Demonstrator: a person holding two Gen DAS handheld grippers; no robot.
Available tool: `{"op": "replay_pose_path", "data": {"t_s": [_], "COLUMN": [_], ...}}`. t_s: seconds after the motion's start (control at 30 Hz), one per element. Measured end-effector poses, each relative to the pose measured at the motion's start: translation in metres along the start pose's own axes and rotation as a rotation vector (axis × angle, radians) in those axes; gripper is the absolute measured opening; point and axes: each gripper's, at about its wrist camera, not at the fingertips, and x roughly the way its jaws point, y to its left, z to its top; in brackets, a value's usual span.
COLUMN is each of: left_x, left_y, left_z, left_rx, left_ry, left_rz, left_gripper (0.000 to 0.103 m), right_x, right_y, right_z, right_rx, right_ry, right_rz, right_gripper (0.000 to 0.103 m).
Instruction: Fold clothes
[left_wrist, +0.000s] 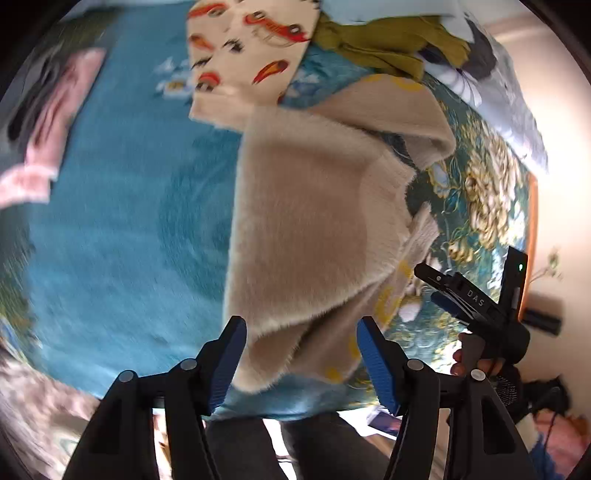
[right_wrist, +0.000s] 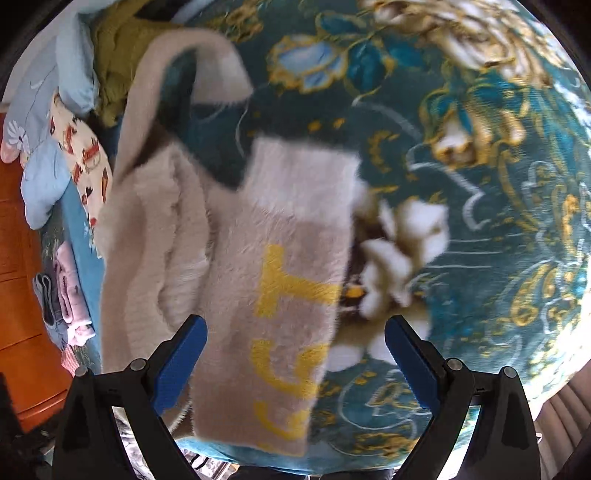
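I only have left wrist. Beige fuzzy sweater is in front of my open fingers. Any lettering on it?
Observer: Yes. The right wrist view shows yellow letters on a sweater panel lying between the right gripper's open fingers.
Operator: Right gripper holding fabric?
Observer: No, its jaws stand wide and clamp nothing.
Operator: Anything folded already?
Observer: A small stack of pink and grey folded clothes sits at the bed's far left edge, beside an orange wooden cabinet.
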Motion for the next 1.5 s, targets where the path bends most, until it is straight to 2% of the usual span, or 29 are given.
{"op": "replay_pose_path", "data": {"t_s": [0.07, 0.13, 0.2, 0.27, 0.33, 0.4, 0.43, 0.47, 0.5, 0.53, 0.57, 0.73, 0.87, 1.0, 1.13, 1.27, 1.37, 1.43, 1.47, 1.5], "left_x": [0.012, 0.021, 0.027, 0.031, 0.034, 0.037, 0.039, 0.04, 0.041, 0.042, 0.044, 0.059, 0.082, 0.111, 0.136, 0.146, 0.138, 0.13, 0.122, 0.115], "left_y": [-0.011, -0.019, -0.028, -0.036, -0.043, -0.045, -0.046, -0.047, -0.049, -0.053, -0.057, -0.084, -0.123, -0.167, -0.201, -0.215, -0.214, -0.209, -0.204, -0.199], "left_z": [0.011, 0.017, 0.022, 0.029, 0.036, 0.045, 0.053, 0.061, 0.07, 0.078, 0.087, 0.128, 0.151, 0.162, 0.166, 0.173, 0.182, 0.19, 0.196, 0.202], "left_rx": [0.052, 0.082, 0.109, 0.132, 0.156, 0.159, 0.157, 0.155, 0.158, 0.162, 0.167, 0.258, 0.39, 0.58, 0.758, 0.821, 0.824, 0.805, 0.772, 0.739], "left_ry": [0.021, 0.031, 0.035, 0.028, 0.021, 0.018, 0.015, 0.01, 0.003, -0.006, -0.014, -0.039, -0.05, -0.06, -0.085, -0.152, -0.213, -0.25, -0.262, -0.275], "left_rz": [0.047, 0.064, 0.081, 0.106, 0.131, 0.145, 0.151, 0.158, 0.17, 0.183, 0.197, 0.256, 0.312, 0.394, 0.5, 0.613, 0.65, 0.663, 0.659, 0.656], "left_gripper": [0.066, 0.066, 0.066, 0.066, 0.066, 0.066, 0.066, 0.066, 0.066, 0.066, 0.066, 0.066, 0.066, 0.066, 0.067, 0.067, 0.064, 0.038, 0.031, 0.014], "right_x": [0.01, 0.016, 0.025, 0.034, 0.037, 0.036, 0.032, 0.027, 0.022, 0.018, 0.013, 0.0, -0.016, -0.027, -0.033, -0.036, -0.039, -0.043, -0.044, -0.046], "right_y": [0.008, 0.014, 0.016, 0.012, 0.006, 0.001, 0.0, -0.002, -0.006, -0.013, -0.019, -0.085, -0.115, -0.119, -0.106, -0.095, -0.092, -0.091, -0.091, -0.09], "right_z": [0.001, 0.005, 0.01, 0.014, 0.016, 0.017, 0.016, 0.014, 0.012, 0.009, 0.006, -0.004, 0.001, 0.011, 0.023, 0.03, 0.035, 0.039, 0.04, 0.042], "right_rx": [-0.005, -0.006, 0.015, 0.05, 0.07, 0.073, 0.056, 0.034, 0.018, 0.01, 0.002, 0.127, 0.198, 0.194, 0.17, 0.152, 0.141, 0.137, 0.136, 0.133], "right_ry": [0.011, 0.017, 0.043, 0.089, 0.113, 0.125, 0.121, 0.117, 0.112, 0.107, 0.102, 0.132, 0.102, 0.074, 0.063, 0.069, 0.074, 0.074, 0.074, 0.073], "right_rz": [0.01, 0.014, 0.003, 0.01, 0.038, 0.056, 0.048, 0.029, 0.003, -0.03, -0.062, -0.136, -0.124, -0.096, -0.068, -0.052, -0.049, -0.046, -0.044, -0.042], "right_gripper": [0.096, 0.093, 0.072, 0.069, 0.058, 0.037, 0.031, 0.017, 0.01, 0.009, 0.004, 0.004, 0.004, 0.004, 0.004, 0.004, 0.004, 0.004, 0.004, 0.004]}}
